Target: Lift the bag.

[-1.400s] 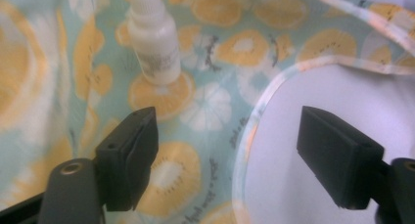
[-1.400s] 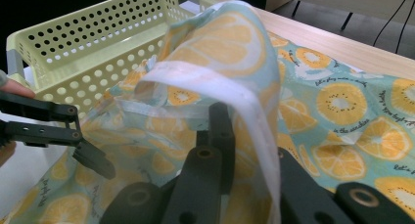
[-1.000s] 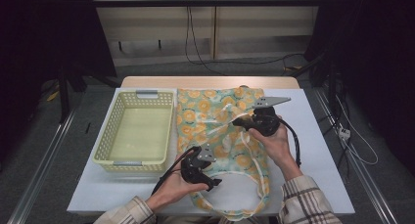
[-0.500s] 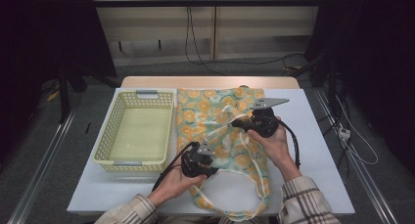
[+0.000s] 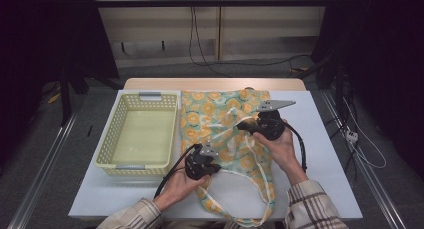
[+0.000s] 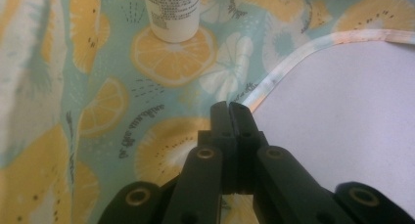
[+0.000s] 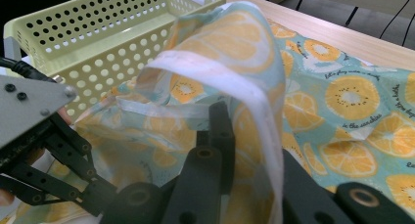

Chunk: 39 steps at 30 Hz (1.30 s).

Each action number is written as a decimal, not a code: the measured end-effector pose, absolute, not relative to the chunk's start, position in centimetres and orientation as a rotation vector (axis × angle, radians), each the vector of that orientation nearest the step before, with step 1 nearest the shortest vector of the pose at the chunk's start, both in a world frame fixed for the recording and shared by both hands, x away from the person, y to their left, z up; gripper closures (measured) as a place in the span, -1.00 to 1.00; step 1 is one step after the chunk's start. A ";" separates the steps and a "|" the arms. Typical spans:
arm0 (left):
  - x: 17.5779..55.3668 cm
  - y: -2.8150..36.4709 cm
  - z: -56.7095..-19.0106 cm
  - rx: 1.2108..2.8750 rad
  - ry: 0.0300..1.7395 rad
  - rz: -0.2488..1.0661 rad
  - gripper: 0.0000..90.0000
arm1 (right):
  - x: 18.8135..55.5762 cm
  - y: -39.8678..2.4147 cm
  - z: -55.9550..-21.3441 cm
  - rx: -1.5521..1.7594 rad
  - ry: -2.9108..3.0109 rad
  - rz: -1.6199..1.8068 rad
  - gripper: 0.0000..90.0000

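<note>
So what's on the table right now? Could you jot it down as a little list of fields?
Cloth: lemon-print bag, lying on the white table
Left gripper: just closed, pinching the bag's fabric near its white trim
Right gripper: shut on the bag, lifting a fold
Bottle: white, lying on the bag
Basket: yellow, left of the bag

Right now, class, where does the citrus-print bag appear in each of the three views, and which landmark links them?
High view: the citrus-print bag lies mid-table, right of the yellow basket.
Left gripper view: it covers the left and top, under the jaws.
Right gripper view: its lifted fabric drapes over the jaws at centre.
Shared landmark: its white strap.
</note>
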<state>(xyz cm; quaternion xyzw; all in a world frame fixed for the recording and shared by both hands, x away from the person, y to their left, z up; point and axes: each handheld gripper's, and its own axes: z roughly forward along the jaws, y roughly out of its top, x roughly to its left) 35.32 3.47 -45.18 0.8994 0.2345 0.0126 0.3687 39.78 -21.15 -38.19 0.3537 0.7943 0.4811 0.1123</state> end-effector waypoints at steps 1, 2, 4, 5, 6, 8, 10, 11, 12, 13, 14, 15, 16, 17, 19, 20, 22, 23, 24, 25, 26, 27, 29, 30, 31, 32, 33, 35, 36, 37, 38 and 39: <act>35.3 3.6 -44.9 2.287 0.592 0.026 1.00 | 39.8 -21.2 -38.2 1.037 2.331 1.413 1.00; 35.1 3.6 -44.5 2.271 0.587 0.047 1.00 | 39.8 -21.3 -38.2 1.040 2.329 1.412 1.00; 35.0 3.9 -43.9 2.229 0.575 0.043 1.00 | 39.8 -21.4 -38.1 1.044 2.323 1.414 1.00; 35.0 4.0 -43.6 2.218 0.578 0.058 1.00 | 39.8 -21.4 -38.1 1.048 2.317 1.418 1.00; 35.0 4.2 -43.4 2.207 0.566 0.045 1.00 | 39.8 -21.5 -38.0 1.049 2.313 1.424 1.00; 35.1 4.5 -42.9 2.167 0.568 0.047 1.00 | 39.9 -21.5 -37.9 1.045 2.309 1.429 1.00; 35.2 4.8 -42.3 2.127 0.562 0.045 1.00 | 39.9 -21.7 -37.8 1.046 2.304 1.435 1.00; 35.2 5.0 -41.9 2.111 0.559 0.046 1.00 | 40.0 -21.7 -37.7 1.049 2.302 1.439 1.00; 35.3 5.1 -41.4 2.089 0.560 0.048 1.00 | 40.0 -21.8 -37.6 1.047 2.299 1.437 1.00; 35.3 5.2 -41.0 2.076 0.559 0.052 1.00 | 40.1 -21.8 -37.5 1.043 2.297 1.441 1.00; 35.4 5.3 -40.6 2.070 0.553 0.064 1.00 | 40.2 -21.9 -37.3 1.041 2.292 1.444 1.00; 35.4 5.4 -40.2 2.052 0.551 0.062 1.00 | 40.3 -21.9 -37.1 1.041 2.286 1.448 1.00; 35.5 5.5 -39.8 2.038 0.552 0.069 1.00 | 40.4 -21.9 -36.9 1.040 2.278 1.459 1.00; 35.5 5.6 -39.4 2.029 0.552 0.075 1.00 | 40.5 -21.9 -36.8 1.040 2.276 1.465 1.00; 35.7 5.9 -38.6 2.011 0.540 0.085 1.00 | 40.7 -21.9 -36.6 1.035 2.273 1.468 1.00; 35.9 6.0 -38.2 1.989 0.542 0.083 1.00 | 40.8 -21.9 -36.5 1.036 2.268 1.474 1.00; 36.1 6.2 -37.4 1.954 0.550 0.084 1.00 | 41.1 -21.8 -36.3 1.036 2.266 1.478 1.00; 36.3 6.3 -37.0 1.932 0.550 0.083 1.00 | 41.2 -21.9 -36.0 1.033 2.260 1.480 1.00; 36.5 6.5 -36.6 1.921 0.546 0.083 1.00 | 41.3 -21.9 -35.8 1.031 2.256 1.483 1.00; 36.6 6.5 -36.2 1.906 0.551 0.083 1.00 | 41.3 -21.9 -35.4 1.028 2.249 1.483 1.00; 36.8 6.6 -35.8 1.892 0.548 0.091 1.00 | 41.4 -22.0 -35.0 1.025 2.243 1.482 1.00; 36.9 6.7 -35.3 1.887 0.540 0.098 1.00 | 41.6 -22.1 -34.6 1.021 2.232 1.488 1.00; 37.0 6.7 -34.4 1.860 0.526 0.113 1.00 | 41.8 -22.3 -33.9 1.021 2.214 1.494 1.00; 37.0 6.7 -33.9 1.849 0.516 0.122 1.00 | 41.9 -22.4 -33.5 1.019 2.204 1.499 1.00; 37.1 6.7 -33.4 1.840 0.506 0.133 1.00 | 42.1 -22.5 -33.2 1.015 2.195 1.503 1.00; 37.2 6.7 -32.9 1.827 0.504 0.136 1.00 | 42.2 -22.6 -32.8 1.012 2.188 1.505 1.00; 37.3 6.7 -32.4 1.819 0.498 0.140 1.00 | 42.2 -22.6 -32.3 1.005 2.183 1.503 1.00; 37.4 6.7 -31.4 1.796 0.488 0.150 1.00 | 42.4 -22.7 -31.4 0.994 2.170 1.500 1.00; 37.4 6.7 -31.0 1.783 0.480 0.155 1.00 | 42.5 -22.7 -31.0 0.989 2.163 1.502 1.00; 37.4 6.7 -30.5 1.773 0.469 0.158 1.00 | 42.5 -22.8 -30.5 0.984 2.152 1.504 1.00; 37.4 6.8 -30.0 1.744 0.461 0.141 1.00 | 42.6 -22.8 -30.0 0.976 2.147 1.502 1.00; 37.4 6.9 -29.6 1.717 0.454 0.121 1.00 | 42.6 -22.8 -29.5 0.966 2.139 1.499 1.00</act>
